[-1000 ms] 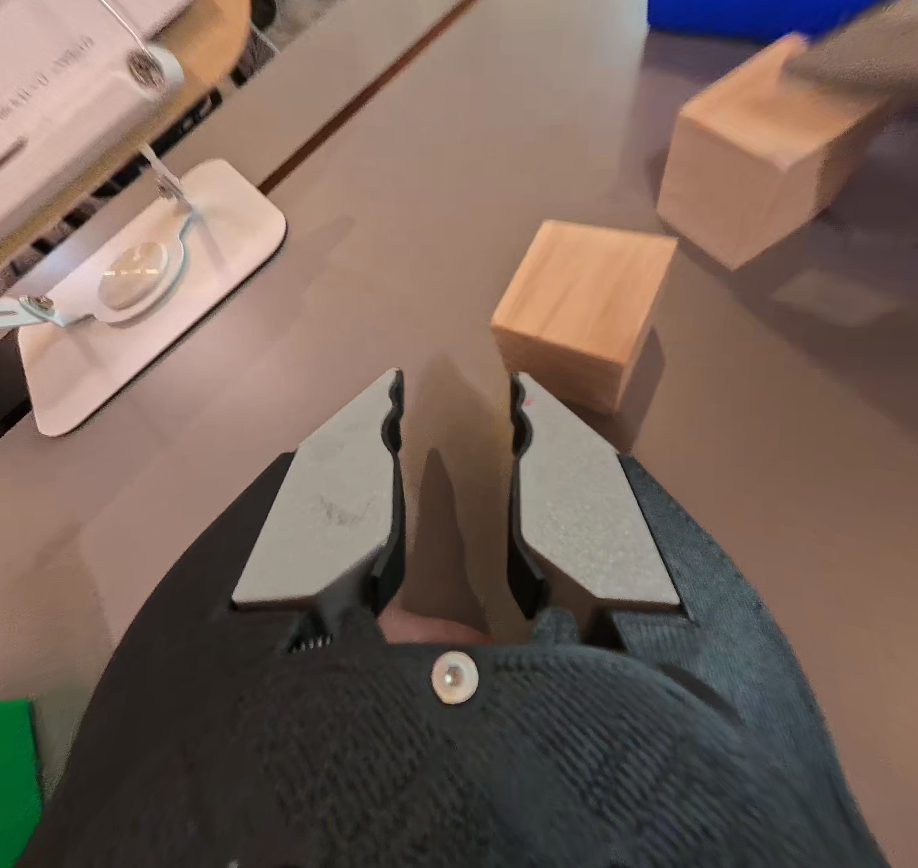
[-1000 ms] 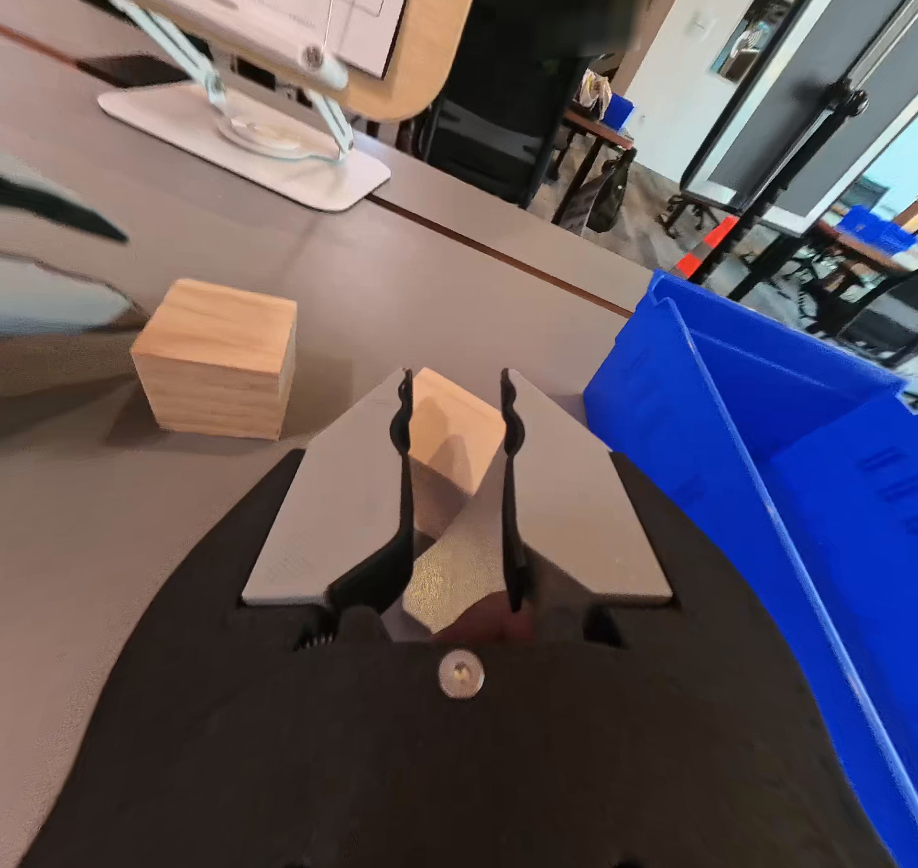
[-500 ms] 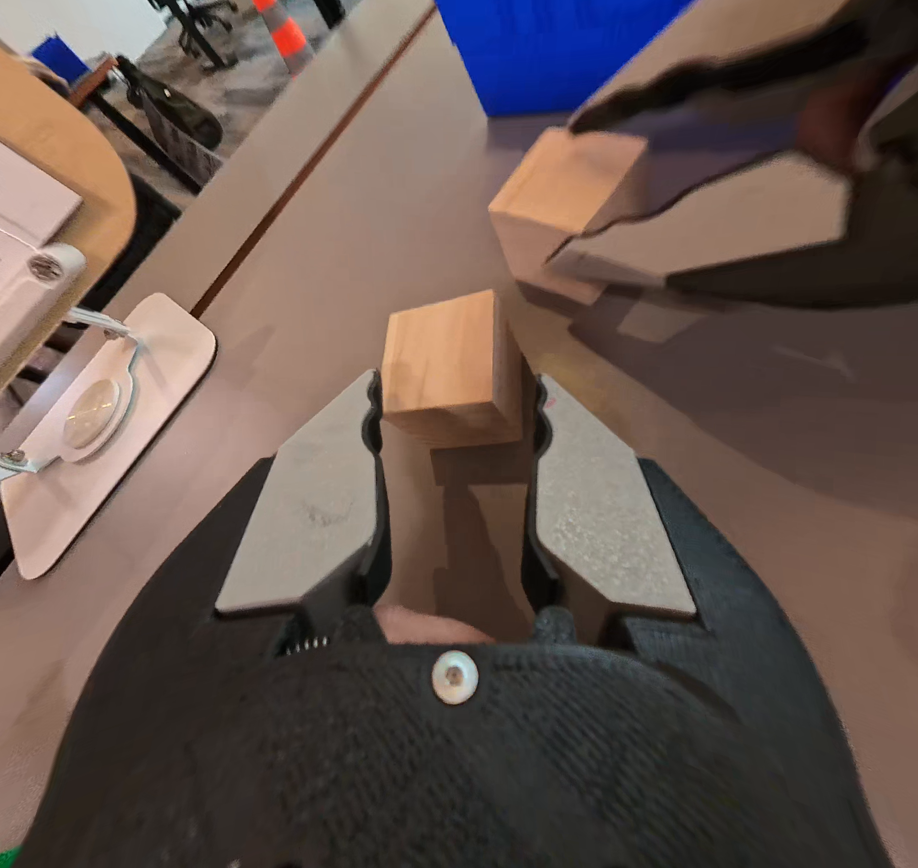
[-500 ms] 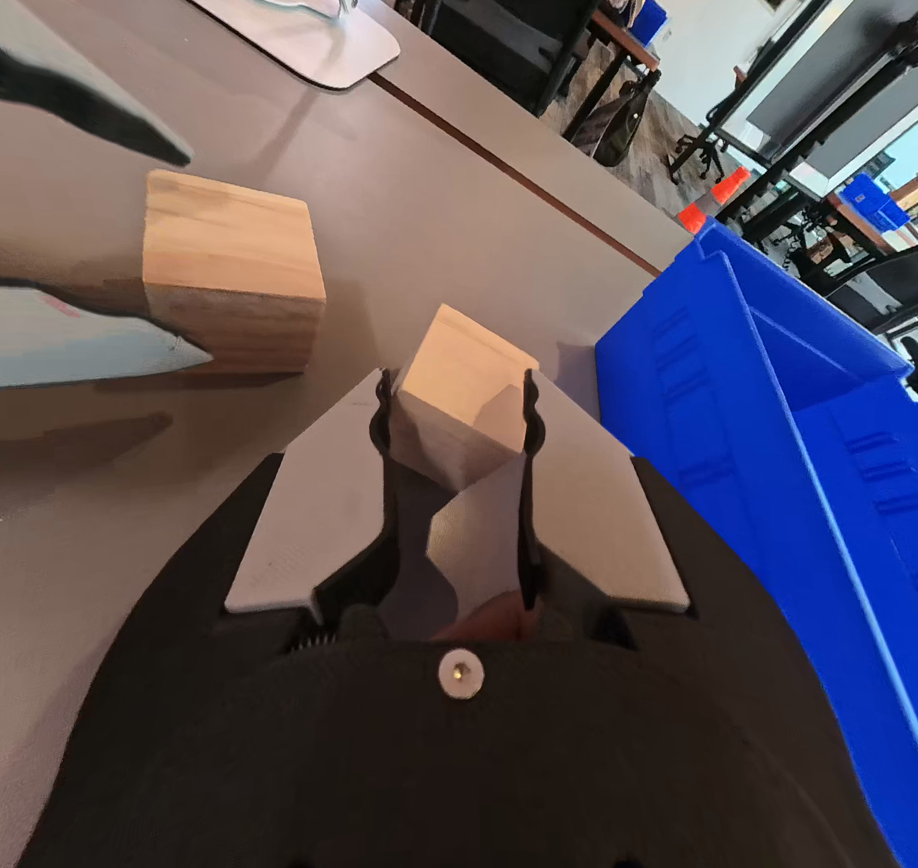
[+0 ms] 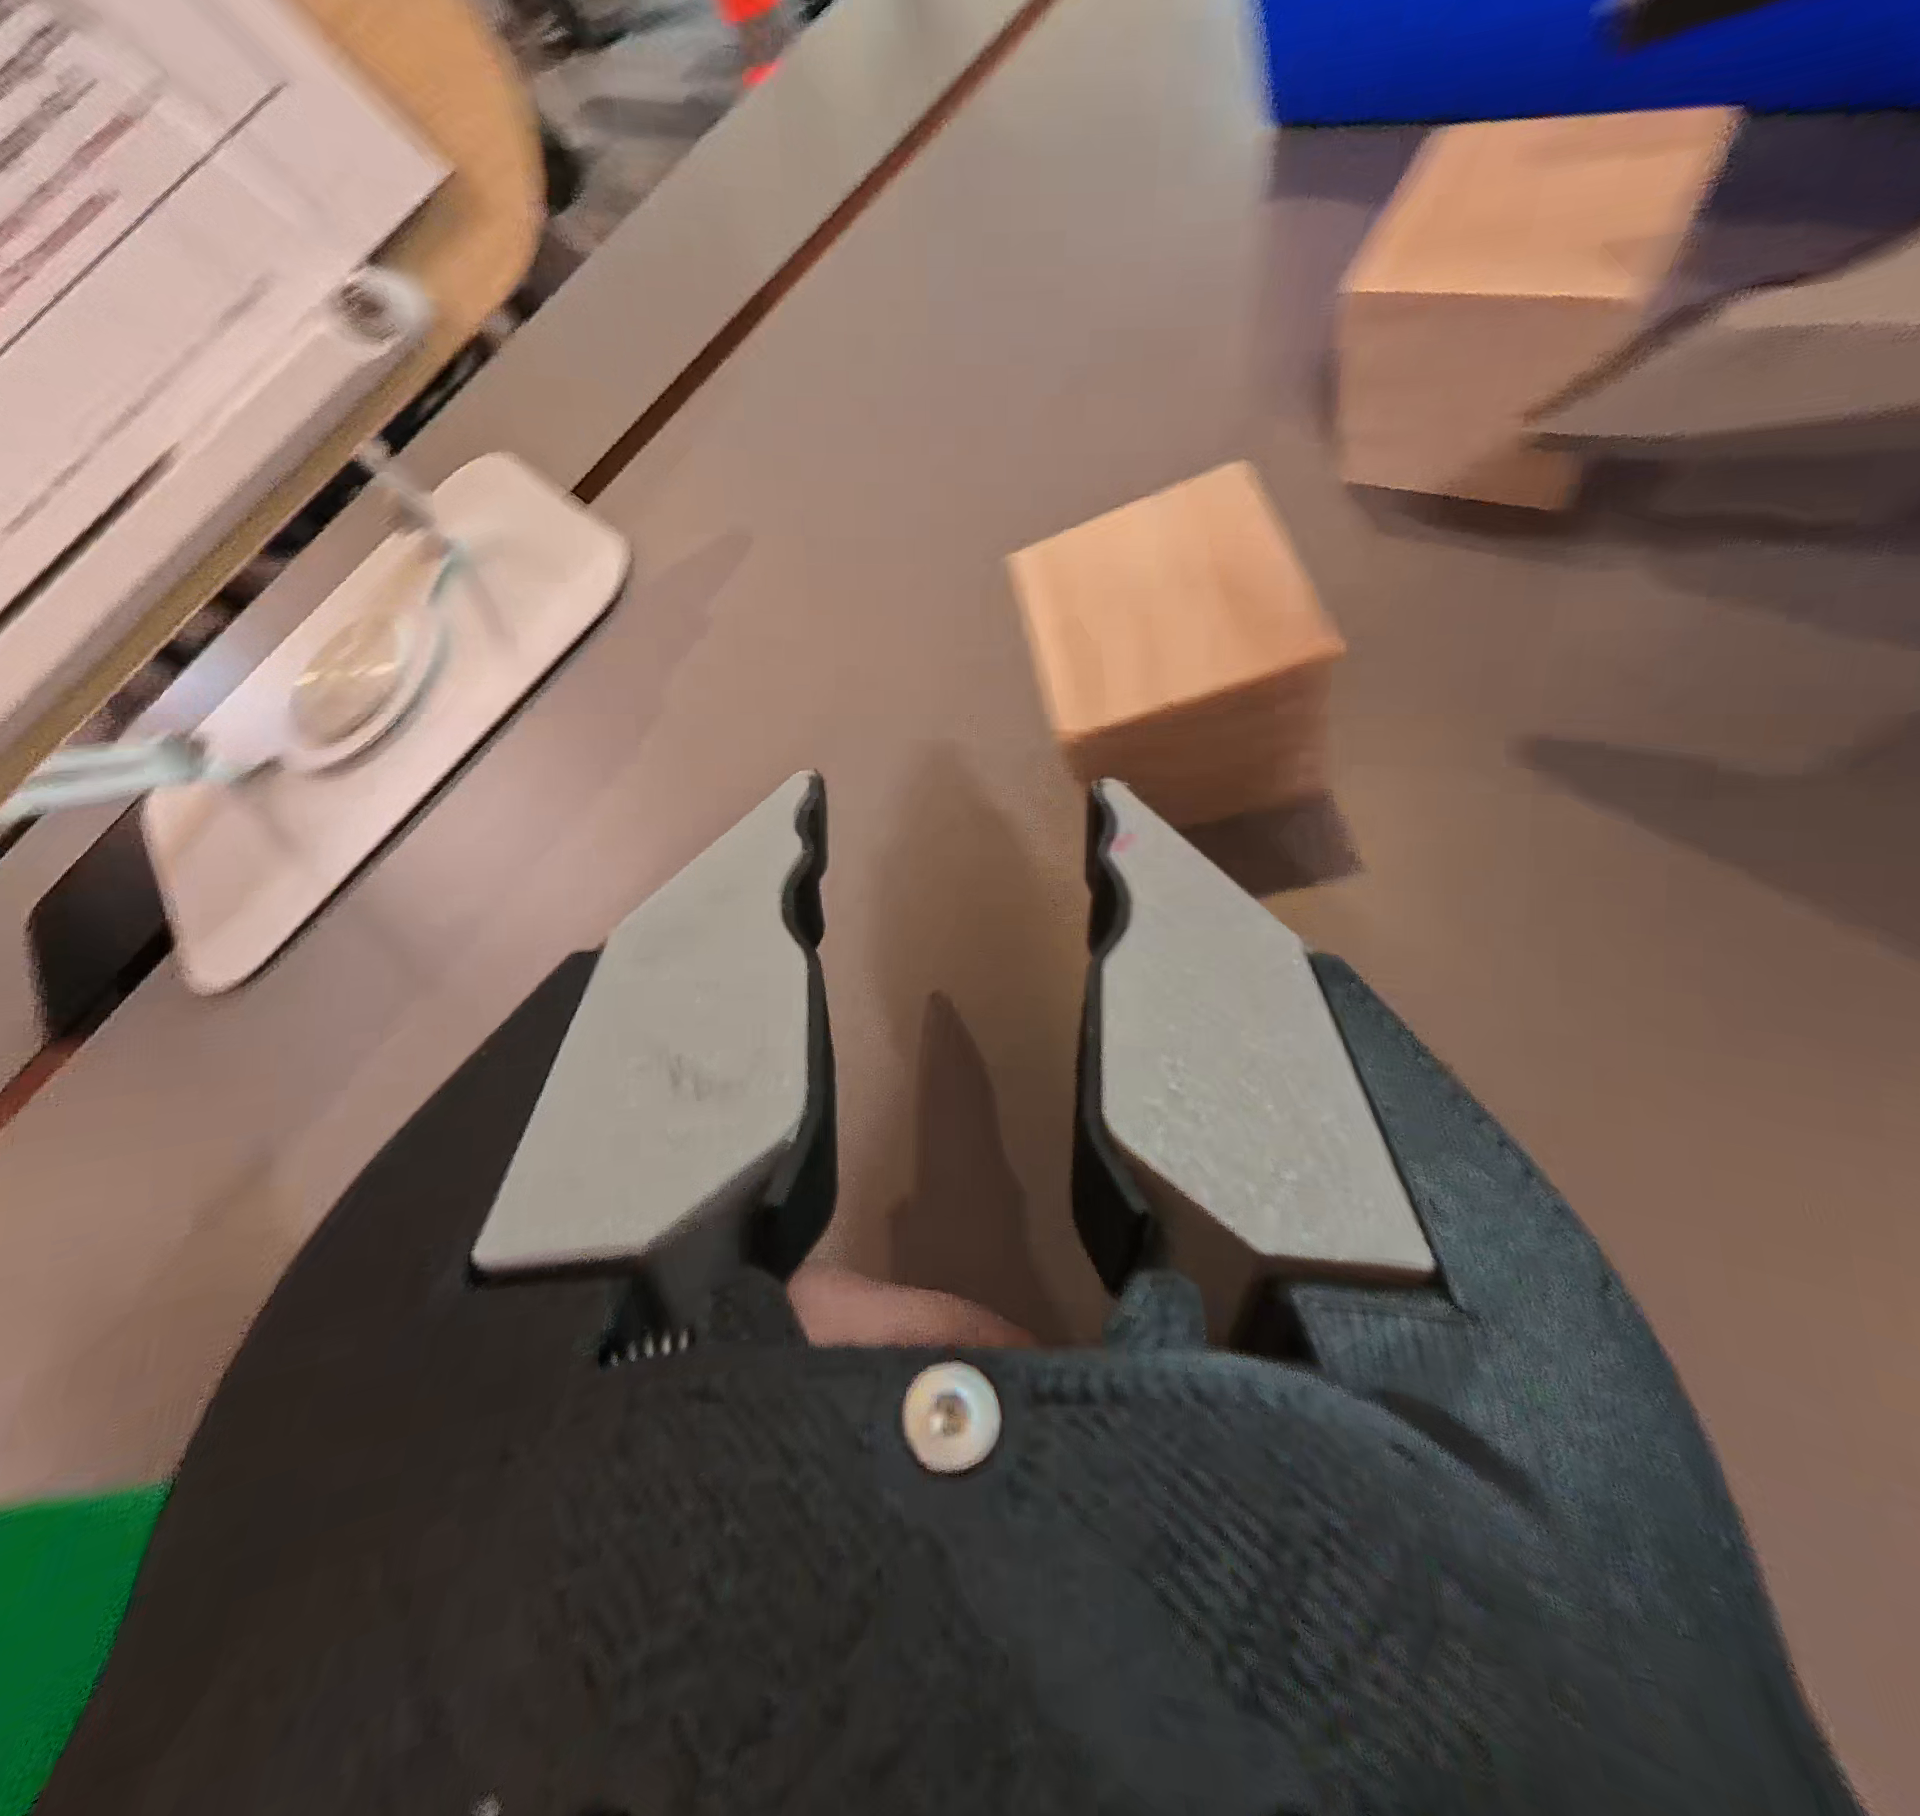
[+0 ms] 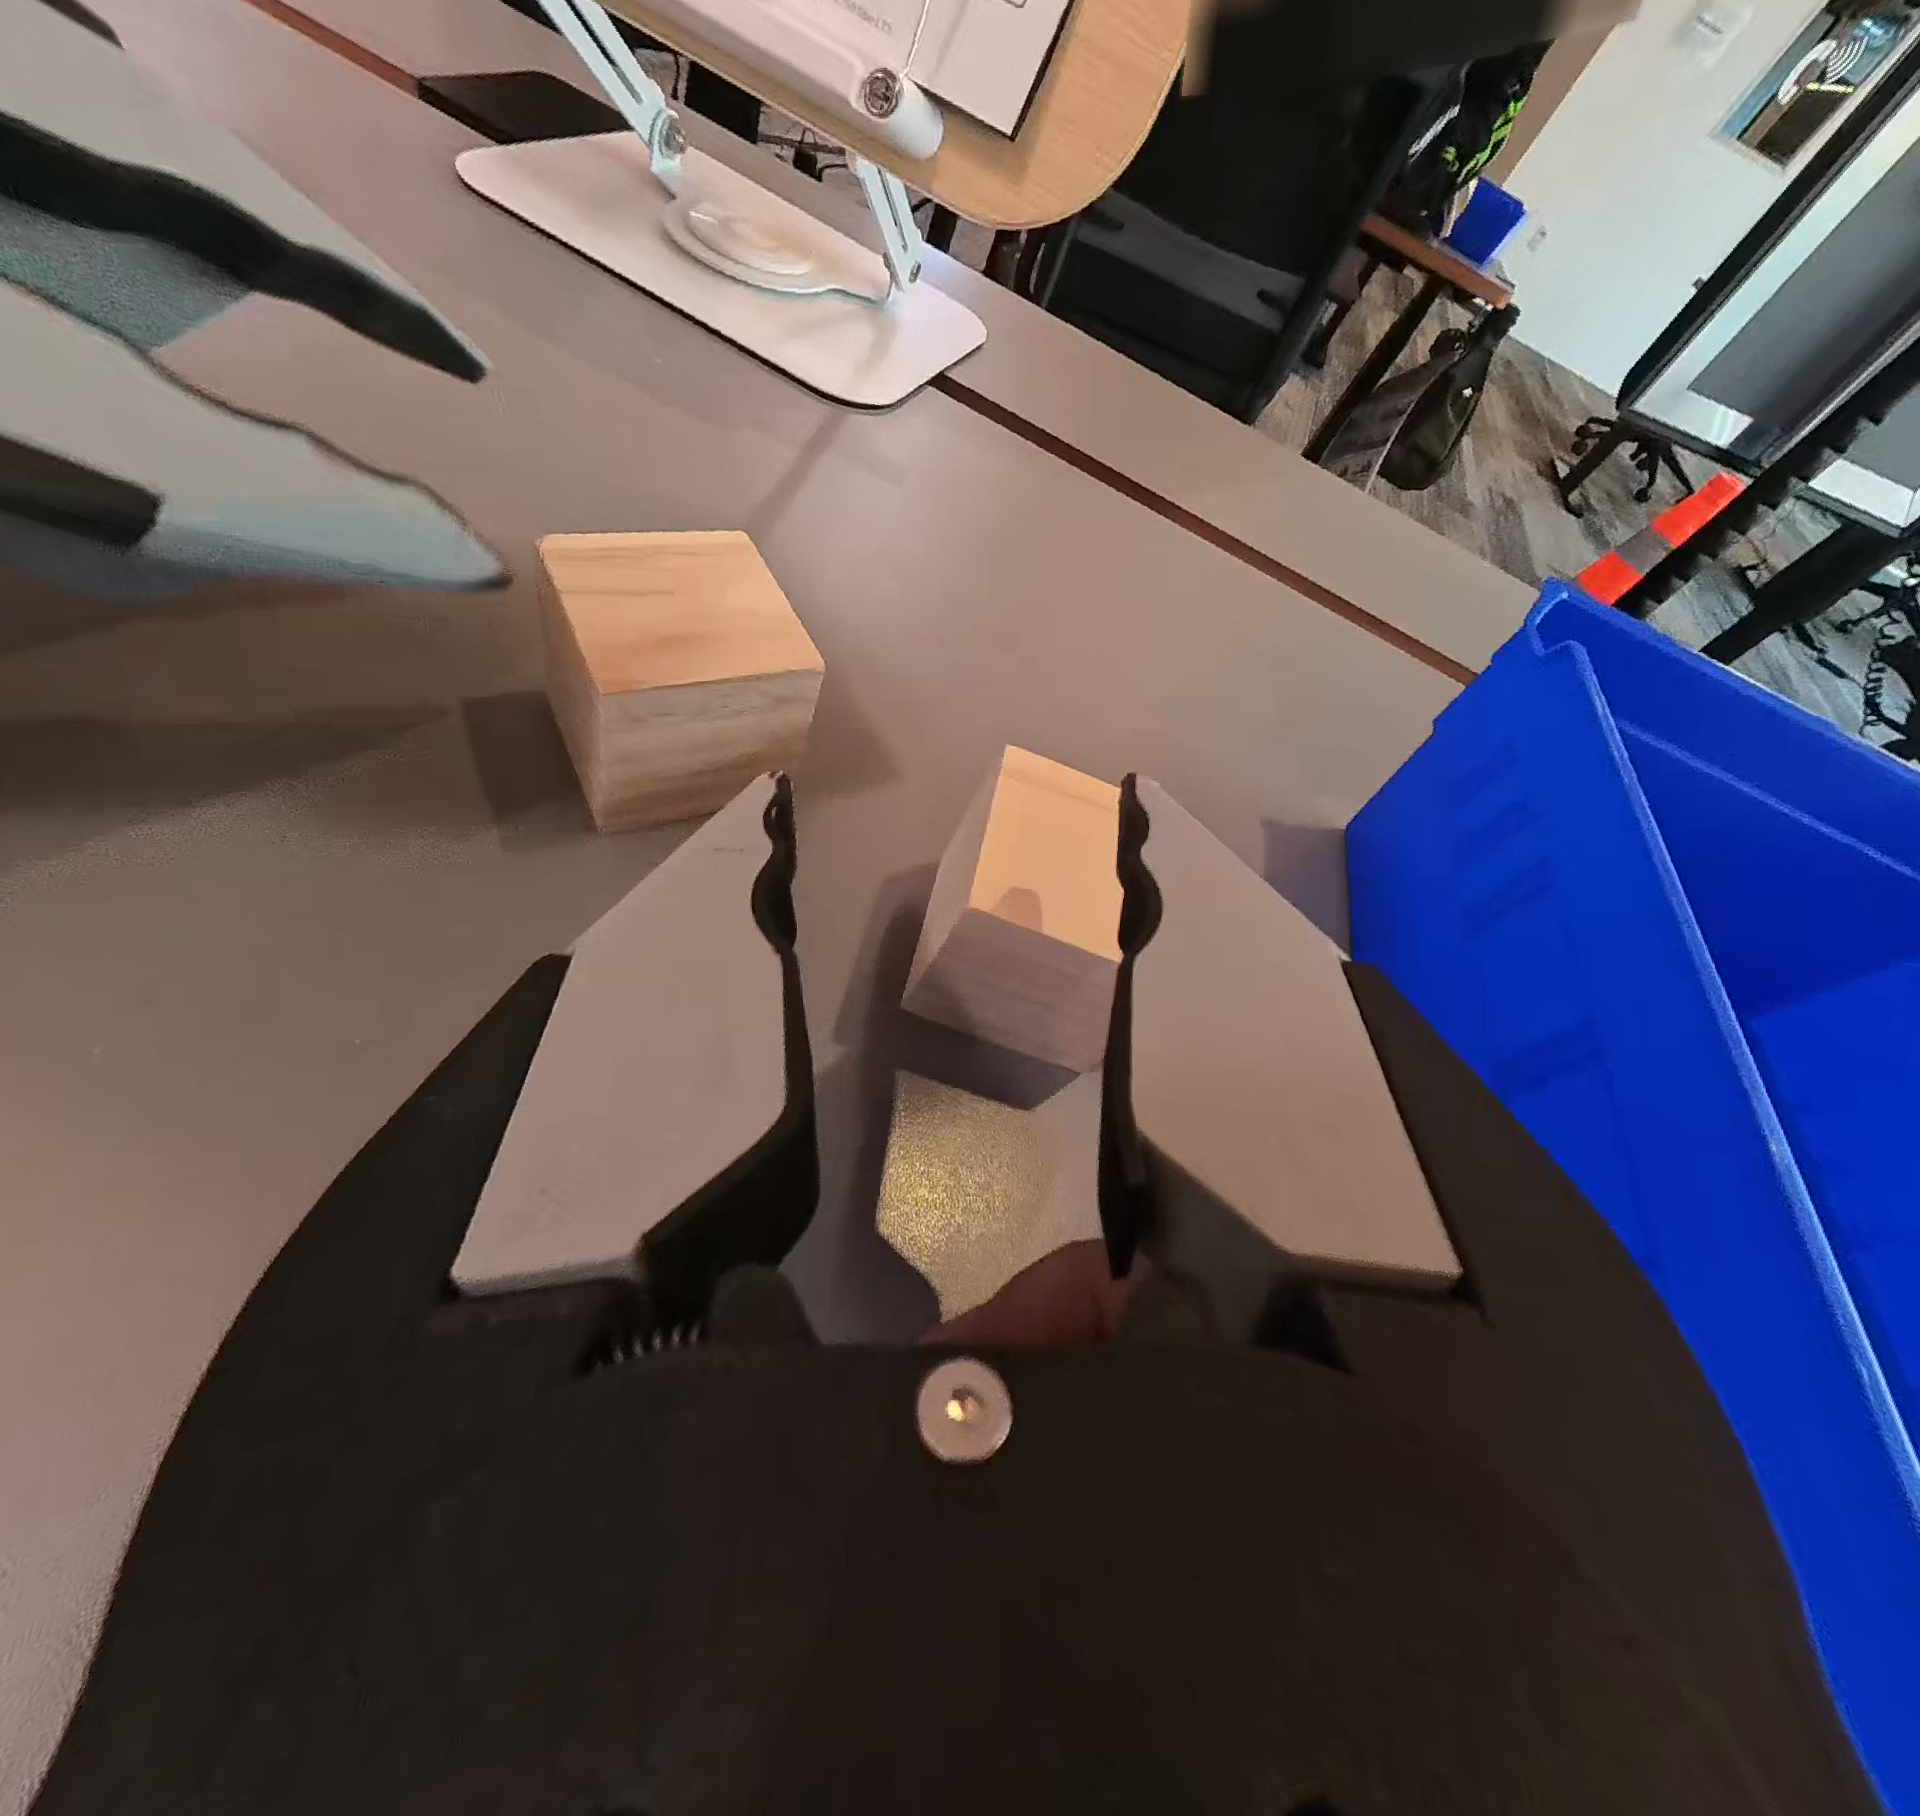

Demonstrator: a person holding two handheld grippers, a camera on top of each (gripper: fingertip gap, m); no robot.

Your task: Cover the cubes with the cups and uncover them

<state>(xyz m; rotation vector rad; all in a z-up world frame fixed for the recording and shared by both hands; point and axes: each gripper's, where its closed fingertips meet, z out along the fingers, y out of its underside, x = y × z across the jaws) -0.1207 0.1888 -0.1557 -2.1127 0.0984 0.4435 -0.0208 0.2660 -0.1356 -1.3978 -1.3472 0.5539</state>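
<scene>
two wooden cubes on the brown surface, both grippers with fingers apart

left gripper (image 5: 956, 810) grips nothing; one cube (image 5: 1174, 634) sits just ahead to its right. right gripper (image 6: 951, 810) straddles the other cube (image 6: 1049, 883), left finger clear of it, beside a blue bin (image 6: 1558, 935).

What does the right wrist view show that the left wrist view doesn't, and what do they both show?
Only the right wrist view shows the inside of the blue bin, the chairs and floor beyond the table, and the right tongs open, a wooden cube between the fingers with a gap on its left side. Only the left wrist view shows a green object at its lower left and the left tongs open around nothing. Both show the brown table, two wooden cubes, the white stand and the blue bin.
</scene>
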